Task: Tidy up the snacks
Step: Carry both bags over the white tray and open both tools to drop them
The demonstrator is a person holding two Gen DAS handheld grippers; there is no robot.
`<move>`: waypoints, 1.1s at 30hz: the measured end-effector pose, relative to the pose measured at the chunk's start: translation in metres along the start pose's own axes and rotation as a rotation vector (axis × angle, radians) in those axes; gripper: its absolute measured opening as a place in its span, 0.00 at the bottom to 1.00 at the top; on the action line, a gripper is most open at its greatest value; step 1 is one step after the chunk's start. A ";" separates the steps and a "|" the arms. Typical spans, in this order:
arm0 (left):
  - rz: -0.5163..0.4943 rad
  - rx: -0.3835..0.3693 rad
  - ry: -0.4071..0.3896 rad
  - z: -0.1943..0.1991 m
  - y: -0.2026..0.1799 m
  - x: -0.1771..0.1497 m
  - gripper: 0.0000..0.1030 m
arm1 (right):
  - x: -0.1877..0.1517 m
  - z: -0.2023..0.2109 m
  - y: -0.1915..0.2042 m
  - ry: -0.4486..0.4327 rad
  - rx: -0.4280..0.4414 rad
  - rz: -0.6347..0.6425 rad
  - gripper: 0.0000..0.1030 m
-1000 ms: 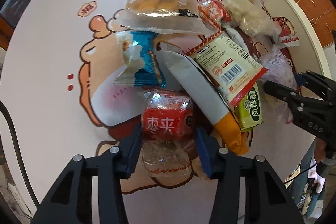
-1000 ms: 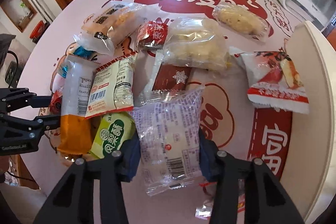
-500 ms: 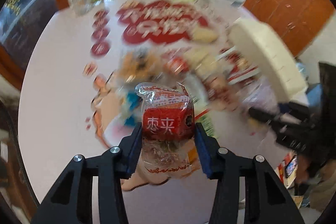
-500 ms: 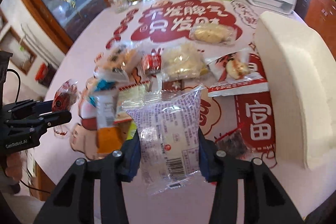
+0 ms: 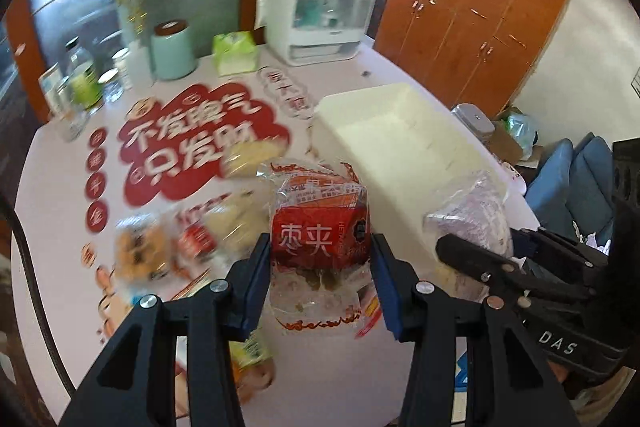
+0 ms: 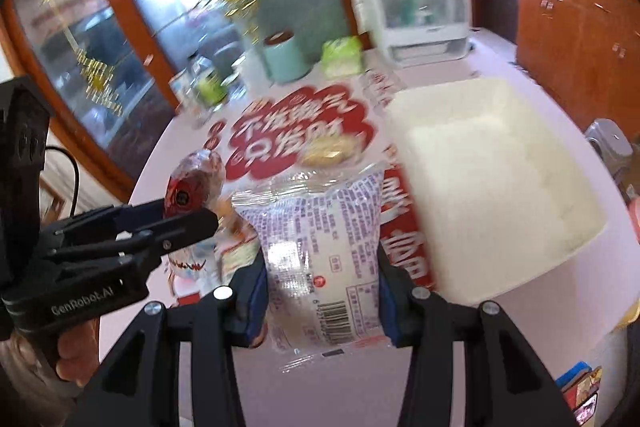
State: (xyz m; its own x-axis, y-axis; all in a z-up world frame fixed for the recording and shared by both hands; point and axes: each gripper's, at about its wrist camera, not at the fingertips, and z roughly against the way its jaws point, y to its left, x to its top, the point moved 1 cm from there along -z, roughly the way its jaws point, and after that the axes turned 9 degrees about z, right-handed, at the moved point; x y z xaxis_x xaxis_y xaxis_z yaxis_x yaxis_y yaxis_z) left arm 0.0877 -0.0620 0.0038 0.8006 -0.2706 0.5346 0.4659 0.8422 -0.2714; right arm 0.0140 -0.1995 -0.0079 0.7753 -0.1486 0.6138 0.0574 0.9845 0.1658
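My left gripper point(image 5: 320, 267) is shut on a red snack packet point(image 5: 320, 227) with white characters and holds it above the table. It also shows in the right wrist view point(image 6: 196, 183). My right gripper point(image 6: 320, 279) is shut on a clear bag with purple print point(image 6: 320, 227) and holds it in the air; that bag shows in the left wrist view point(image 5: 472, 215). A white rectangular bin point(image 5: 404, 143) stands open on the table's right side, beyond both grippers point(image 6: 500, 187). Other snack packets point(image 5: 140, 247) lie blurred on the table below.
At the back of the table stand a mint canister point(image 5: 172, 51), a green tissue pack point(image 5: 234, 51), a white appliance point(image 5: 320, 7) and several bottles point(image 5: 84, 83). Wooden cabinets point(image 5: 480, 7) stand beyond the table. The table edge runs close on the right.
Both grippers have lifted their packets off the snack pile and tilted up. They now stand higher and nearer the white bin, with the room in view.
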 end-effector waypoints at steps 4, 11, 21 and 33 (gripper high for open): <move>-0.023 0.013 0.007 -0.029 -0.051 0.024 0.45 | 0.011 0.017 -0.046 -0.037 -0.076 -0.051 0.45; -0.043 0.075 0.041 -0.096 -0.120 0.050 0.45 | 0.031 0.026 -0.133 -0.079 -0.179 -0.105 0.45; -0.032 0.211 0.100 -0.165 -0.148 0.058 0.53 | 0.039 -0.029 -0.206 0.027 -0.192 -0.131 0.47; 0.017 0.247 0.023 -0.157 -0.135 0.055 0.76 | 0.032 -0.047 -0.208 0.081 -0.189 -0.076 0.58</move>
State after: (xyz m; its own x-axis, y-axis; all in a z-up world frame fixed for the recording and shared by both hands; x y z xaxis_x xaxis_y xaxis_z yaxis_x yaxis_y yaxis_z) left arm 0.1283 -0.2637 -0.0562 0.8174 -0.2635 0.5122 0.3481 0.9345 -0.0747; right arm 0.0567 -0.4047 -0.0590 0.8118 -0.2224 0.5399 0.2285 0.9719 0.0567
